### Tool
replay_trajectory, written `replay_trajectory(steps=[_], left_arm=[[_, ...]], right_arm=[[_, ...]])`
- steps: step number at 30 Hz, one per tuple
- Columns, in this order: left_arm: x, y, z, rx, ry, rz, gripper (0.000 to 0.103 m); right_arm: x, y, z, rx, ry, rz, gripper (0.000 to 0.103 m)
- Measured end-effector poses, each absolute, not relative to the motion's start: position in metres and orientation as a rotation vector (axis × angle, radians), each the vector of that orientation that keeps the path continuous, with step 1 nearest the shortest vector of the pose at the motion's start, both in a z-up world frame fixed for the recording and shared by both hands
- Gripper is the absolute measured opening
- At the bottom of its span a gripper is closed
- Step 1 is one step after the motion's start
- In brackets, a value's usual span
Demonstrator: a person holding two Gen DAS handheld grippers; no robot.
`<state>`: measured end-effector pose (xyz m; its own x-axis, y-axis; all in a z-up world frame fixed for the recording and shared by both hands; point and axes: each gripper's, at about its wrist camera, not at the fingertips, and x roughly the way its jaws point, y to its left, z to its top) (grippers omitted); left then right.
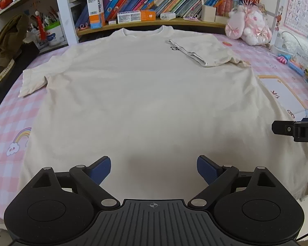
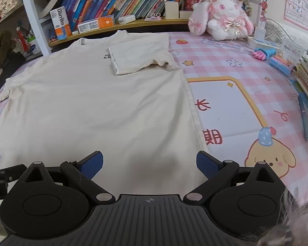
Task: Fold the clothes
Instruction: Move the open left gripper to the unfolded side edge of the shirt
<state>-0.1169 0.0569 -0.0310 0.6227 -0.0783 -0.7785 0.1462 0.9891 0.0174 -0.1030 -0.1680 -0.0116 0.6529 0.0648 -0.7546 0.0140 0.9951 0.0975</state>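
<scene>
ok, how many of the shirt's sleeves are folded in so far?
1. The right sleeve is folded in over the chest of the shirt; the left sleeve lies spread out on the checked mat.

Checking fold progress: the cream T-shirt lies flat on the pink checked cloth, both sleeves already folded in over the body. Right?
Not quite. On the T-shirt only one sleeve is folded in; the other sleeve lies spread out on the checked cloth, as the left wrist view shows.

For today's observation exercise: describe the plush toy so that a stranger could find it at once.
Start at the cream T-shirt spread on the pink checked cover. Beyond its folded-in sleeve, below the bookshelf, sits the plush rabbit: white and pink, with bows, the only soft toy there.
</scene>
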Motion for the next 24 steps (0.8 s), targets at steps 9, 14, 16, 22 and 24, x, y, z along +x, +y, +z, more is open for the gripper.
replay_trajectory(steps=[9,14,16,22,24], left_arm=[[-0.104,0.097,-0.034,0.095,0.852,-0.169,0.093],[-0.085,0.146,-0.029,0.075,0.833,-0.168,0.093],[-0.075,0.166,-0.027,0.055,0.834,-0.159,0.093],[-0.054,0.223,-0.024,0.014,0.829,-0.157,0.093],[-0.048,0.241,-0.023,-0.001,0.824,-0.153,0.093]], right_arm=[[-0.098,-0.143,-0.01,0.116,0.847,-0.045,0.098],[-0.093,-0.105,-0.005,0.116,0.827,-0.077,0.098],[-0.09,-0.087,-0.004,0.105,0.822,-0.078,0.098],[-0.083,-0.035,-0.006,0.082,0.825,-0.106,0.098],[-0.08,-0.02,-0.007,0.076,0.827,-0.114,0.098]])
